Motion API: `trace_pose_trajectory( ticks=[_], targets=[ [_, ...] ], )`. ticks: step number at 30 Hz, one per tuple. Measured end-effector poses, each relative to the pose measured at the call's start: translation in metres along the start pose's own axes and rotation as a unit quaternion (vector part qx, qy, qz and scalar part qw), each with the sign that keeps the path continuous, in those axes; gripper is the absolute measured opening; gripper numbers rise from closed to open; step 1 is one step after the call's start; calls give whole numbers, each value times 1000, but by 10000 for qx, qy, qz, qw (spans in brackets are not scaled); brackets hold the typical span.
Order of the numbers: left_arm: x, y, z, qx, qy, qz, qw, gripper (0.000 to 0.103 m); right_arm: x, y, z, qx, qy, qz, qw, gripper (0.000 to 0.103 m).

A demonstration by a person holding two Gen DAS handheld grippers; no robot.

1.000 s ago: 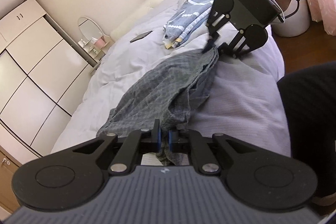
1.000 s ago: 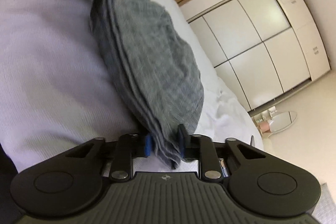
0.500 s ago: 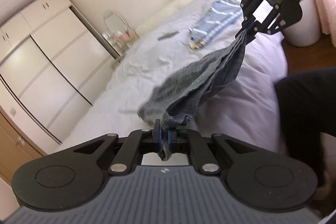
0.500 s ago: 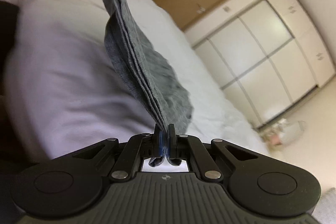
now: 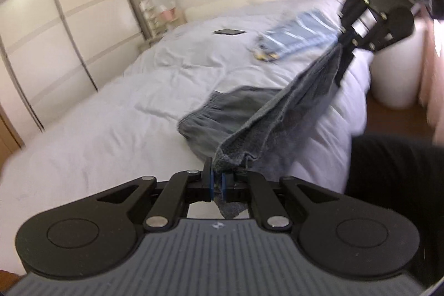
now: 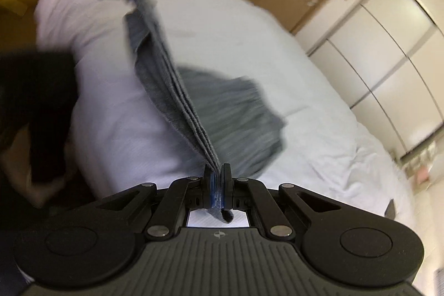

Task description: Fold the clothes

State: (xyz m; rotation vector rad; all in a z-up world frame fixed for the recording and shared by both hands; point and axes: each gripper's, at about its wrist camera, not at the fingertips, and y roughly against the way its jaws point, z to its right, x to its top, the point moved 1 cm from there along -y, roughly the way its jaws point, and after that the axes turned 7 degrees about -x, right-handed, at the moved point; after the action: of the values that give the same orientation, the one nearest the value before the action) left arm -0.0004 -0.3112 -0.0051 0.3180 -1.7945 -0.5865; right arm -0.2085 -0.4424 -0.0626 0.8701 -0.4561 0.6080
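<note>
Soft grey woven cloth for the shorts (image 5: 280,113), a little rough at the edge. Matt black plastic on the left gripper (image 5: 217,183), ribbed grey body. Smooth pale bedcover (image 5: 111,115), lightly wrinkled. Glossy white wardrobe doors (image 6: 388,60).

Your left wrist camera looks along its fingers (image 5: 211,179) across the bed (image 5: 111,129) toward the pillow. Your right one faces back toward the wardrobe (image 6: 388,68). Both closely share the grey garment (image 5: 277,113).
</note>
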Motion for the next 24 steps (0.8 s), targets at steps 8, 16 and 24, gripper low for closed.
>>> trace_pose_trajectory(
  ticks=[8,16,24],
  targets=[
    [14,-108,-110,-277,1373,-380,9894,4,-8,-122,107,977,-1601,-380,9815,1],
    [-31,-162,-148,-515,2659,-648,9604,4,-46,-218,170,1805,-3204,-611,9279,27],
    [-51,-160,-172,-587,3821,-179,9221,4,-121,-206,190,2376,-5630,353,7908,47]
  ],
)
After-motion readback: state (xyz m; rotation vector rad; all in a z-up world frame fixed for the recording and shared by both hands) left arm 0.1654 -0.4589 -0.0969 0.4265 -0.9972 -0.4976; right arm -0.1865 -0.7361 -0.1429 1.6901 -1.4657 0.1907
